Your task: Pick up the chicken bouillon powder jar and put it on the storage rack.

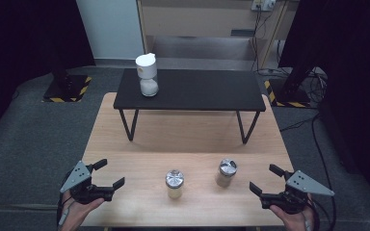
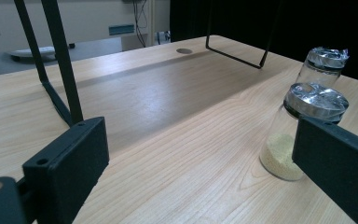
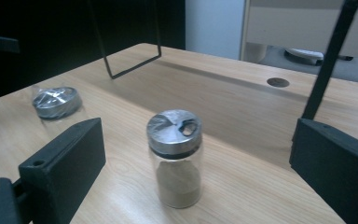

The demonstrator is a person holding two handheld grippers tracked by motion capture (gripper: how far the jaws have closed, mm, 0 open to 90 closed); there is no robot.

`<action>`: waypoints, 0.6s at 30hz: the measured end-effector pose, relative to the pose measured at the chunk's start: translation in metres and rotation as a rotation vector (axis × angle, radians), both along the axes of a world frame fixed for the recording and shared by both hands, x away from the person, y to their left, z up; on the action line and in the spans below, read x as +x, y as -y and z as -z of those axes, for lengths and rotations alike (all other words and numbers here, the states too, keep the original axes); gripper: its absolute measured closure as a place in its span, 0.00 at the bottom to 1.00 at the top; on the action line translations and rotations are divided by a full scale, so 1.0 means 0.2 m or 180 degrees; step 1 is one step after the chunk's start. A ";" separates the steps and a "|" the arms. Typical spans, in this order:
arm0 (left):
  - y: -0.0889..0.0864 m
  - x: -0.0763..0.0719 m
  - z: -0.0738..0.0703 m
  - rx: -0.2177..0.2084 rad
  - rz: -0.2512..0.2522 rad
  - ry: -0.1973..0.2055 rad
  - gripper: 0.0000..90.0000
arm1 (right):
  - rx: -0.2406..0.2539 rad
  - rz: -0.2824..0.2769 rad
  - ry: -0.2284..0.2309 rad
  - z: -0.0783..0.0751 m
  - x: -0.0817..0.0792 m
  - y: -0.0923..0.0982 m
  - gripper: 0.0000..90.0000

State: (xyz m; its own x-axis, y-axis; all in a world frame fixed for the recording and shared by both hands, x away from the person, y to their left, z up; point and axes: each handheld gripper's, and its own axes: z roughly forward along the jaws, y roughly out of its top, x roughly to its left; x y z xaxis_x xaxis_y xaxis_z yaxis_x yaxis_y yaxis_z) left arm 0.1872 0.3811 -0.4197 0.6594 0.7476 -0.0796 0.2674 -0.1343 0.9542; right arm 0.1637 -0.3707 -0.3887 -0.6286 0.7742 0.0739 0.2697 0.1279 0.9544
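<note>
Wooden table (image 1: 125,144): light wood top, standing on grey floor.
Black shelf (image 1: 207,91): low riser on thin metal legs, along the tabletop's far edge.
White-capped jar (image 1: 148,74): upright at the shelf's left end, white contents at the bottom.
Cable hole (image 3: 278,82): round, in the tabletop.

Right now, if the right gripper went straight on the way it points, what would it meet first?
Probably the brown spice jar: it stands upright, centred between the open right gripper jaws in its own view. Depth is unclear, but nothing lies between them.
</note>
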 end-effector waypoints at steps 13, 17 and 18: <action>0.00 0.00 0.00 0.0001 0.0015 -0.0002 0.03 | -0.0059 -0.0213 0.0030 -0.05 0.04 -0.11 0.04; 0.00 0.00 0.00 -0.0006 0.0014 -0.0013 0.03 | -0.0067 -0.0268 0.0036 -0.07 0.06 -0.14 0.04; 0.00 0.00 0.00 -0.0004 0.0014 -0.0013 0.03 | -0.0072 -0.0286 0.0037 -0.07 0.07 -0.15 0.04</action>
State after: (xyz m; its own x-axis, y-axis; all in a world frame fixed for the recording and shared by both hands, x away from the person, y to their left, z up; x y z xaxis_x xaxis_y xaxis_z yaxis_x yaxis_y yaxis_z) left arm 0.1878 0.3812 -0.4201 0.6624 0.7445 -0.0833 0.2708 -0.1342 0.9532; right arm 0.1772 -0.3404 -0.3748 -0.6964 0.7160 0.0491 0.2450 0.1728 0.9540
